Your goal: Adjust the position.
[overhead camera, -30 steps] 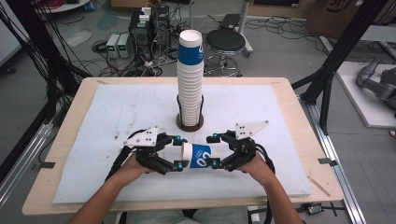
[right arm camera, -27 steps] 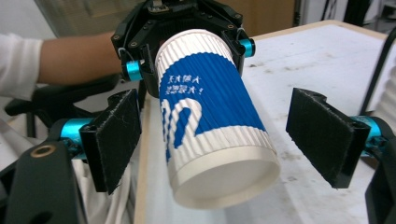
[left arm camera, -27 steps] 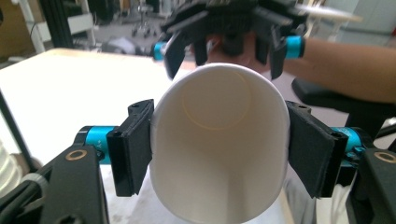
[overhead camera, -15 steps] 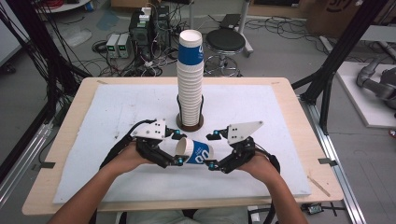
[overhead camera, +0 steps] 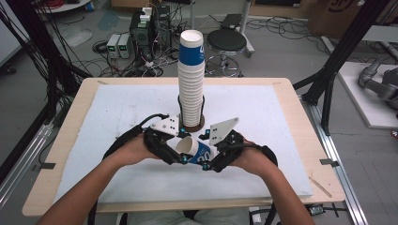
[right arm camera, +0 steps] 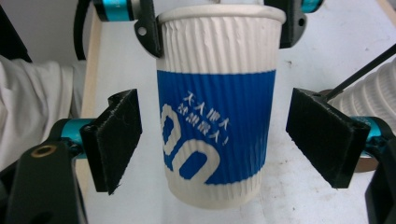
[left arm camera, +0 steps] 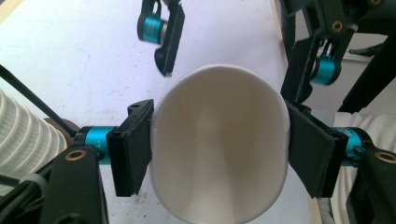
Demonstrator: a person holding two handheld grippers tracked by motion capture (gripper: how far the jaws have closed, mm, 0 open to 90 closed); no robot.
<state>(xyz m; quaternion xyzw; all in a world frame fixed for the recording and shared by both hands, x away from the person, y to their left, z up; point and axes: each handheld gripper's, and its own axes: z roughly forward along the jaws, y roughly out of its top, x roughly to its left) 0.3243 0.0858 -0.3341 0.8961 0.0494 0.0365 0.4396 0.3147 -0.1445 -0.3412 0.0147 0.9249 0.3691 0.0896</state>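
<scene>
Between our left gripper's (left arm camera: pixel 219 154) jaws sits the rim end of a white-and-blue ribbed paper cup (left arm camera: pixel 219 144) — both pads press its mouth from either side, squeezing the round rim slightly oval. The jaws stand nearly closed, clamped on that cup.

Our right gripper (right arm camera: pixel 229 140) has the same cup's (right arm camera: pixel 217 116) base end between its jaws, but the pads stand off the wall on both sides — open, gripping nothing. In the high view the cup (overhead camera: pixel 196 151) lies roughly level, off the white table pad (overhead camera: pixel 117 117), spanning the two grippers (overhead camera: pixel 174 157) (overhead camera: pixel 209 165).

Beyond the jaws, just past the cup, rises the tall stack of matching paper cups (overhead camera: pixel 191 79) in its dark round holder (overhead camera: pixel 192 126).

Handling, as we judge it: light, thin-walled, easily crushed — the deformed rim says so. The ribbed sleeve gives fair friction. The best hold looks to be on the blue band mid-wall or near the stiffer base, with gentle squeeze.
</scene>
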